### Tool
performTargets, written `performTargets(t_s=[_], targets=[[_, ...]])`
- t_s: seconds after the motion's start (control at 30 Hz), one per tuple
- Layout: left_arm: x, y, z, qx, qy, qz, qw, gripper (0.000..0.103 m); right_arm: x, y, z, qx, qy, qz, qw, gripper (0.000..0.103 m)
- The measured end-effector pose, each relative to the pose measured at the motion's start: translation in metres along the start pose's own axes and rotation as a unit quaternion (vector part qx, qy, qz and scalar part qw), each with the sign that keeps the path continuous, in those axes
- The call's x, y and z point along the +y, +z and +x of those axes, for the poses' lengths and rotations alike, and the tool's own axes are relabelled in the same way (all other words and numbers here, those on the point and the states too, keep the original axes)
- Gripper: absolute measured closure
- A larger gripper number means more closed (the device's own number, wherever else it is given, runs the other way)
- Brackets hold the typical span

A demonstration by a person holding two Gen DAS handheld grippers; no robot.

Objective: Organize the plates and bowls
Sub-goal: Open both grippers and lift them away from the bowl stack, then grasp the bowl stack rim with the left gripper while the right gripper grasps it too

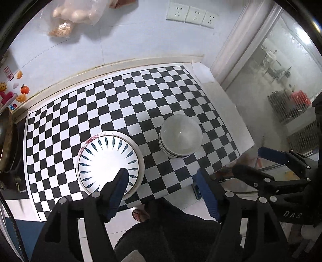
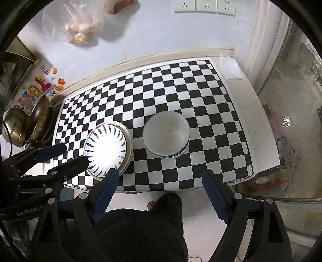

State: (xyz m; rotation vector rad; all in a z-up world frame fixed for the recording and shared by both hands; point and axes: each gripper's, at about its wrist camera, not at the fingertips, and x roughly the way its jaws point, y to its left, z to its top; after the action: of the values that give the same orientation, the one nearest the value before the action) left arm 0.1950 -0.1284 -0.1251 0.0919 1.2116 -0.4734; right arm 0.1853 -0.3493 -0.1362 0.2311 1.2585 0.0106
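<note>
A stack of plates (image 1: 109, 161), the top one white with a ring of dark blue leaf strokes, sits near the front edge of the checkered tabletop (image 1: 124, 96). At about three o'clock from it, apart by a few squares, stands a stack of pale bowls (image 1: 180, 136); how many bowls are nested there is hard to count, only the rims showing at the side. The rim of a lower plate peeks out at ten o'clock with a reddish pattern, too little of it visible to read.

The left claw (image 1: 163, 193) hangs over the tabletop's front edge, spread wide and gripping nothing, its left finger overlapping the plates in view. The right claw (image 2: 159, 193) is likewise wide apart and empty, hovering before the edge at six o'clock from the bowls. On the right claw's body the letters "DAS" show; the left one reads "GenRobot", the rest blurred.

On the wall at twelve o'clock are three sockets (image 1: 191, 14) and hanging plastic bags (image 1: 78, 16), contents indistinct. At nine o'clock a wok (image 2: 39, 119) is partly cut off.
</note>
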Motion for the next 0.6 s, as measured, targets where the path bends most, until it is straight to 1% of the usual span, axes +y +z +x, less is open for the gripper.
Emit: performTargets(t_s=[0.17, 0.37, 0.5, 0.6], targets=[[0.002, -0.004, -0.013, -0.009, -0.002, -0.004, 0.9999, 0.035, 0.004, -0.003, -0.020, -0.020, -0.005, -0.003, 1.000, 0.015], [0.003, -0.001, -0.018, -0.019, 0.003, -0.006, 0.9998, 0.035, 0.004, 0.001, -0.026, -0.027, -0.010, 0.000, 1.000, 0.015], [0.008, 0.008, -0.006, -0.011, 0.003, -0.016, 0.9998, 0.035, -0.001, 0.005, -0.017, -0.023, -0.002, 0.006, 1.000, 0.015], [0.017, 0.019, 0.018, 0.009, -0.002, -0.033, 0.9994, 0.035, -0.012, 0.011, -0.003, -0.031, 0.023, 0.016, 0.999, 0.015]])
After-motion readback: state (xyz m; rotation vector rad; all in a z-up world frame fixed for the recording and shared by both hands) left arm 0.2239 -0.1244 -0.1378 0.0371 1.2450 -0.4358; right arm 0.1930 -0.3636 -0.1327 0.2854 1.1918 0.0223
